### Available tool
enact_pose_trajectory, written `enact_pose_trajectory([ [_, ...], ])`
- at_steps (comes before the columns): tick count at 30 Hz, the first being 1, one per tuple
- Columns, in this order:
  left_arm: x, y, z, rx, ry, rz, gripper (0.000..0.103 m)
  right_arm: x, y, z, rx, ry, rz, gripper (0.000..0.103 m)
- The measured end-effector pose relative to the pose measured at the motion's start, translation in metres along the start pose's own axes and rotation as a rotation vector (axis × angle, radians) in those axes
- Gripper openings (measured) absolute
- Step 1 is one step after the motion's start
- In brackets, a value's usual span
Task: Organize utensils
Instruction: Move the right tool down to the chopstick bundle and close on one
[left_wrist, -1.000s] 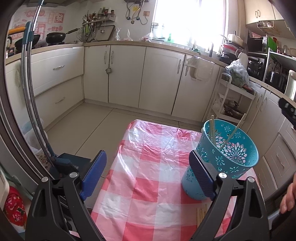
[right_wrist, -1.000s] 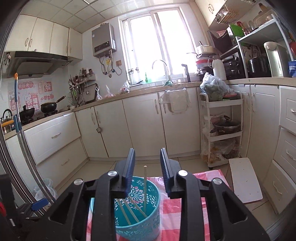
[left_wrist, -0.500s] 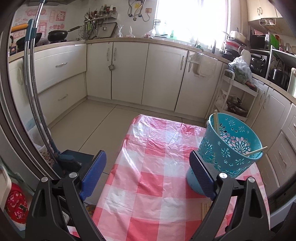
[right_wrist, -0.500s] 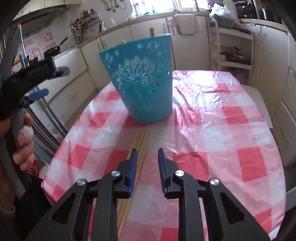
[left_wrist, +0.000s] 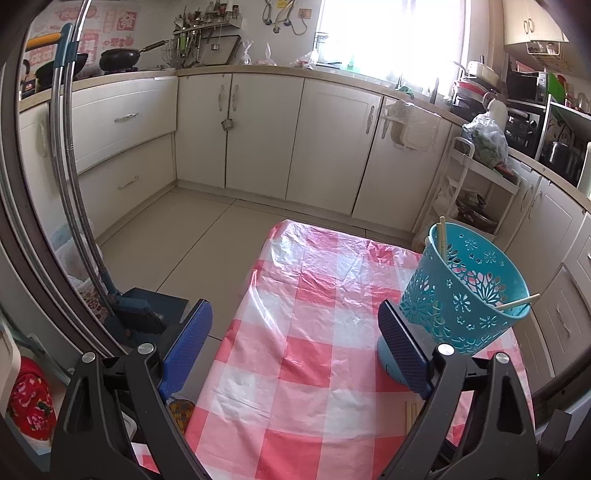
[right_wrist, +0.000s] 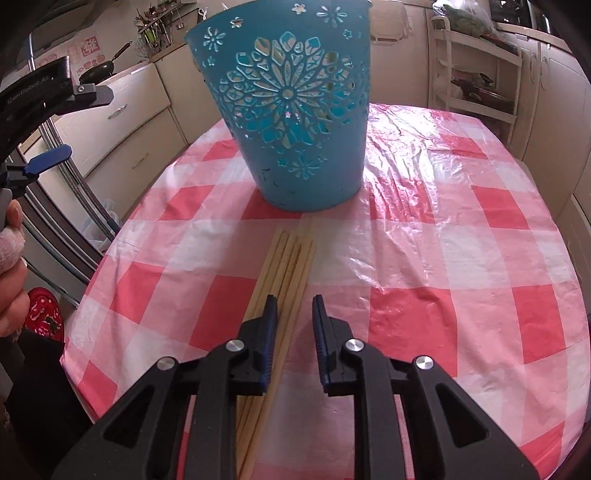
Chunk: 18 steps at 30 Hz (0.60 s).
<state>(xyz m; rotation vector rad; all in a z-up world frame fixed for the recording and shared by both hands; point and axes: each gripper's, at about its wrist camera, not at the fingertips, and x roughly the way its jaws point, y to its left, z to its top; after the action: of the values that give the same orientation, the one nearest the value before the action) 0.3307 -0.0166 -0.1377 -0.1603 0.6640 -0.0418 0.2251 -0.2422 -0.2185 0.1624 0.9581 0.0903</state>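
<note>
Descending from above the turquoise basket (right_wrist: 295, 107), where it hovered a second ago, the right gripper (right_wrist: 294, 314) now sits low over the bundle of wooden chopsticks (right_wrist: 284, 273) lying on the checked tablecloth (right_wrist: 461, 236) just in front of the basket; its jaws stand narrowly apart and hold nothing. The left gripper (left_wrist: 295, 332) hangs wide open and empty near the table's left edge. Several chopsticks (left_wrist: 442, 236) already stand in the basket, which suggests another pick-up is beginning.
</note>
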Motion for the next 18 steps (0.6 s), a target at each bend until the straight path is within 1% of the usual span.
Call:
enact_pose_trajectory([
  [3, 0.001, -0.001, 0.0, 0.008, 0.004, 0.002, 0.087, -0.001, -0.009, -0.001, 0.024, 0.002, -0.008, 0.012],
  [9, 0.004, -0.004, -0.002, 0.026, 0.015, 0.003, 0.087, -0.004, -0.016, -0.002, 0.042, 0.006, 0.0, 0.011],
  [12, 0.008, -0.007, -0.006, 0.059, 0.036, 0.002, 0.087, -0.007, -0.02, -0.002, 0.059, 0.006, 0.012, 0.01],
  [18, 0.017, -0.009, -0.019, 0.133, 0.106, 0.003, 0.087, -0.011, -0.033, -0.001, 0.135, 0.004, 0.041, 0.008],
])
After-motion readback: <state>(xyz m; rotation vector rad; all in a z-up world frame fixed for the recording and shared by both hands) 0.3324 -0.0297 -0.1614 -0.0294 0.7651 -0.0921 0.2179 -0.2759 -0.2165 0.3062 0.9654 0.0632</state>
